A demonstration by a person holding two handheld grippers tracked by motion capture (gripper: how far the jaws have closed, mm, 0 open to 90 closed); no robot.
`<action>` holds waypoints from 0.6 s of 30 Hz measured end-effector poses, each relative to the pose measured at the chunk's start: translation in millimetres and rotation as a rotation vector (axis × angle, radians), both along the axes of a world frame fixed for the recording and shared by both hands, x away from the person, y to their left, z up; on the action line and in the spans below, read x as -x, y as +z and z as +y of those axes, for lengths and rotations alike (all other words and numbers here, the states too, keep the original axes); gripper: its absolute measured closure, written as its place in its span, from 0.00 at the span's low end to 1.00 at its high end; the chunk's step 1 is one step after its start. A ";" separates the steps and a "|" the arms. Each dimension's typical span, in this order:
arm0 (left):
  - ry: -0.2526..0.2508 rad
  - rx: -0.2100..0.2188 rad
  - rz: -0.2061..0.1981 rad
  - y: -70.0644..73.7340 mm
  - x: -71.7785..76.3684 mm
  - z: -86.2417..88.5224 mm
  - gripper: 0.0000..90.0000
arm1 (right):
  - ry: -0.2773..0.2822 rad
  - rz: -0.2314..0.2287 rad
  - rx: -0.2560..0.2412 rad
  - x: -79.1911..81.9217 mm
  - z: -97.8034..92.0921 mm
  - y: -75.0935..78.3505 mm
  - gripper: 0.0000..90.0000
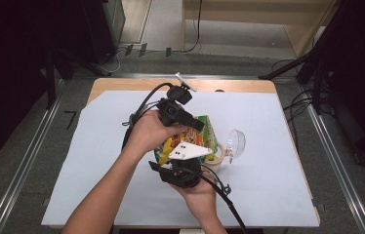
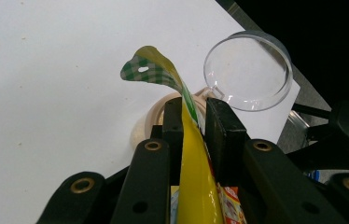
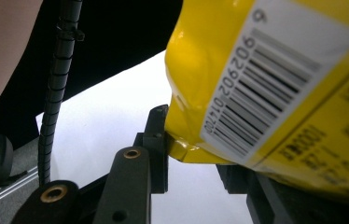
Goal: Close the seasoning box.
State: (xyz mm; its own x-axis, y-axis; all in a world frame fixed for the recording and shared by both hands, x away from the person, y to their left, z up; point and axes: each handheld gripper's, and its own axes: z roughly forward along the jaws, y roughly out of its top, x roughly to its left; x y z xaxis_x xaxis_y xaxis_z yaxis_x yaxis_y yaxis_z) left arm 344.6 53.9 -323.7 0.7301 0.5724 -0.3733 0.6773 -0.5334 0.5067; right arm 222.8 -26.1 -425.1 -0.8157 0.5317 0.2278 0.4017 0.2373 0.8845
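Yellow glossy packet [image 2: 193,186], green-checked top edge

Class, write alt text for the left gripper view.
The left gripper is shut on the thin edge of a yellow packet with a green-checked top, above a white table sheet. Behind it lie a clear round lid and a beige cup.

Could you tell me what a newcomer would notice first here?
A yellow snack bag is held mid-table between the left hand-held gripper and the right hand-held gripper, both clamped on it. Just right of it a clear round lid stands tilted on the white sheet.
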 end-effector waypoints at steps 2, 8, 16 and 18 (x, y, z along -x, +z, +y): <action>0.000 0.003 -0.001 0.7 0.3 0.0 0.87 | 0.000 -0.002 0.000 0.1 -0.2 0.3 0.78; 0.003 0.006 0.005 0.8 -1.0 -0.2 0.87 | -0.004 -0.005 -0.004 0.0 -0.8 0.8 0.77; 0.010 0.010 0.000 2.6 -1.2 -1.0 0.87 | -0.002 -0.006 -0.006 -0.5 -1.9 3.0 0.77; 0.010 0.008 0.001 2.6 -1.5 -0.8 0.87 | -0.001 -0.004 -0.006 -0.5 -2.0 3.2 0.77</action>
State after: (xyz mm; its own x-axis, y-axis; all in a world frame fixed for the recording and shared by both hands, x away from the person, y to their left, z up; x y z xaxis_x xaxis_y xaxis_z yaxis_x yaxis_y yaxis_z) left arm 346.1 53.1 -321.1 0.7238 0.5770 -0.3784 0.6832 -0.5226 0.5101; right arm 223.3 -28.0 -421.9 -0.8159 0.5312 0.2281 0.3986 0.2311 0.8875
